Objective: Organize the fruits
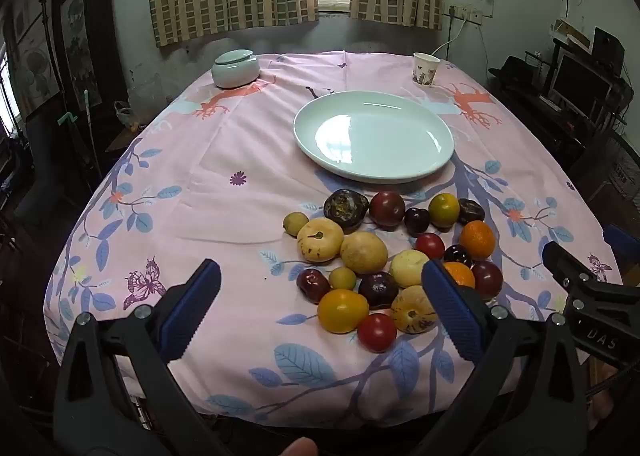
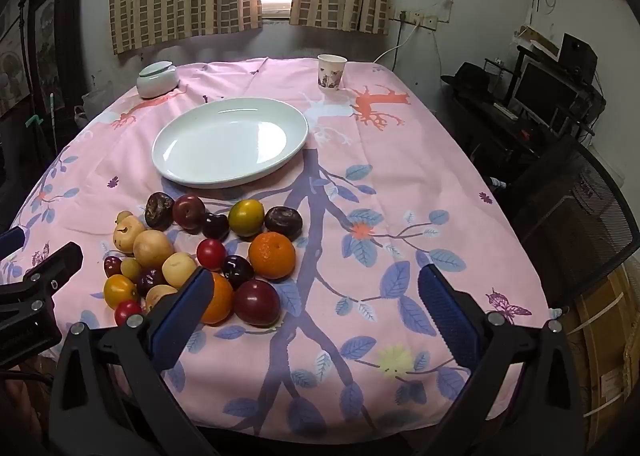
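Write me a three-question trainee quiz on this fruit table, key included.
1. True or false: the plate already holds fruit.
2. Which stands at the table's far right? A) paper cup B) lidded jar C) kettle
3. Fill in: both grippers, left and right, are ____.

Key: 1 false, it is empty, and the fruit pile lies on the cloth in front of it. 2 A. 3 open, holding nothing.
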The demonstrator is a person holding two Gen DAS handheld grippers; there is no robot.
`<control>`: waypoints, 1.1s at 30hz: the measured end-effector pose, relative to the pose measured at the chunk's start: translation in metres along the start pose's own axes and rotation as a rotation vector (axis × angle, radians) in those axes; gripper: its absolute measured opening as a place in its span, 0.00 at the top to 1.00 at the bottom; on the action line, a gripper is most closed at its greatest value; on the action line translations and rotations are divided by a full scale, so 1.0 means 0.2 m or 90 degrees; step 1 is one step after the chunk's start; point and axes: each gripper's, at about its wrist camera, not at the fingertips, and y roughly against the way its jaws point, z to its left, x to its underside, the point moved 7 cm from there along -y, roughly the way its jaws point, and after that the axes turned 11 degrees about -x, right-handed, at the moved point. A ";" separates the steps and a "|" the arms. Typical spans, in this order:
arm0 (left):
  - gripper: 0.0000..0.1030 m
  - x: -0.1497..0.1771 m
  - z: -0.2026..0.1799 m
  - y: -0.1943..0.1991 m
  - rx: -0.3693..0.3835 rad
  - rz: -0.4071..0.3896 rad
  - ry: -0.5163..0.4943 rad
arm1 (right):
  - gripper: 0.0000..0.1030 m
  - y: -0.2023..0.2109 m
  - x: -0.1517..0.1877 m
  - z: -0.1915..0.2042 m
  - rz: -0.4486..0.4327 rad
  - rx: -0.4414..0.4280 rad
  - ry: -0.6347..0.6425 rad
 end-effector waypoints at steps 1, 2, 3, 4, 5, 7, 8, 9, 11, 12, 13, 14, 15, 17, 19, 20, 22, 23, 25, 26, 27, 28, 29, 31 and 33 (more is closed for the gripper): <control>0.02 0.00 0.00 0.00 0.000 0.001 -0.001 | 0.01 0.00 0.00 0.00 0.003 0.001 -0.001; 0.02 0.00 0.00 0.00 0.001 0.002 -0.001 | 0.01 0.00 0.00 0.00 0.002 0.001 0.000; 0.02 0.00 0.00 0.00 0.002 0.004 -0.001 | 0.01 0.00 0.00 0.00 0.002 0.002 -0.001; 0.02 0.00 0.00 0.00 0.002 0.004 -0.001 | 0.01 -0.01 0.00 0.00 0.002 0.002 -0.001; 0.02 0.00 0.00 0.00 0.002 0.004 -0.001 | 0.01 -0.01 0.00 0.00 0.002 0.002 -0.002; 0.02 0.00 0.00 0.00 0.005 0.005 0.000 | 0.01 -0.01 0.00 0.00 0.001 0.004 -0.002; 0.02 0.00 -0.01 0.00 0.009 0.007 0.000 | 0.01 -0.01 0.00 0.00 0.001 0.005 -0.002; 0.02 0.01 -0.01 0.00 0.016 0.010 0.001 | 0.01 -0.01 0.00 0.00 0.000 0.006 -0.002; 0.02 0.01 -0.03 0.00 0.031 0.015 0.002 | 0.01 -0.01 0.00 0.01 0.004 0.002 0.001; 0.02 0.01 -0.03 0.00 0.032 0.015 0.001 | 0.01 -0.01 0.00 0.01 0.004 0.003 0.001; 0.02 0.01 -0.04 0.00 0.031 0.017 -0.001 | 0.01 -0.01 0.00 0.01 0.004 0.003 0.001; 0.02 0.03 -0.03 -0.01 0.033 0.021 0.000 | 0.01 -0.01 0.00 0.01 0.005 0.002 0.001; 0.02 0.03 -0.03 -0.01 0.035 0.023 0.001 | 0.01 -0.01 0.00 0.01 0.005 0.001 0.001; 0.02 0.04 -0.04 -0.03 0.037 0.026 0.004 | 0.01 -0.01 0.00 0.01 0.004 0.001 0.002; 0.02 0.03 -0.01 -0.02 0.034 0.024 0.006 | 0.01 -0.01 0.00 0.01 0.001 0.002 0.003; 0.02 0.03 -0.01 -0.02 0.027 0.021 0.005 | 0.01 -0.01 0.00 0.01 0.001 0.002 0.003; 0.02 0.03 0.00 -0.03 0.008 0.021 0.003 | 0.01 -0.01 0.00 0.02 0.000 0.000 0.003; 0.02 0.03 0.01 -0.03 0.002 0.022 0.005 | 0.01 -0.01 0.00 0.02 0.001 0.002 0.003; 0.02 0.03 0.03 -0.04 -0.007 0.025 0.013 | 0.01 0.00 0.00 0.02 0.002 0.003 0.003; 0.02 0.03 0.04 -0.04 -0.011 0.027 0.016 | 0.01 0.00 0.00 0.02 0.003 0.003 0.003; 0.02 0.03 0.05 -0.04 -0.011 0.029 0.018 | 0.01 0.00 0.00 0.02 0.004 0.003 0.003; 0.02 0.03 0.06 -0.04 -0.010 0.030 0.022 | 0.01 0.00 0.00 0.02 0.003 0.003 0.003; 0.02 0.03 0.06 -0.04 -0.009 0.029 0.025 | 0.01 0.00 0.00 0.02 0.003 0.003 0.004; 0.02 0.03 0.06 -0.04 -0.010 0.028 0.027 | 0.01 0.00 0.00 0.02 0.004 0.002 0.003; 0.02 0.03 0.07 -0.04 -0.010 0.026 0.028 | 0.01 -0.02 0.00 0.03 0.005 -0.001 0.001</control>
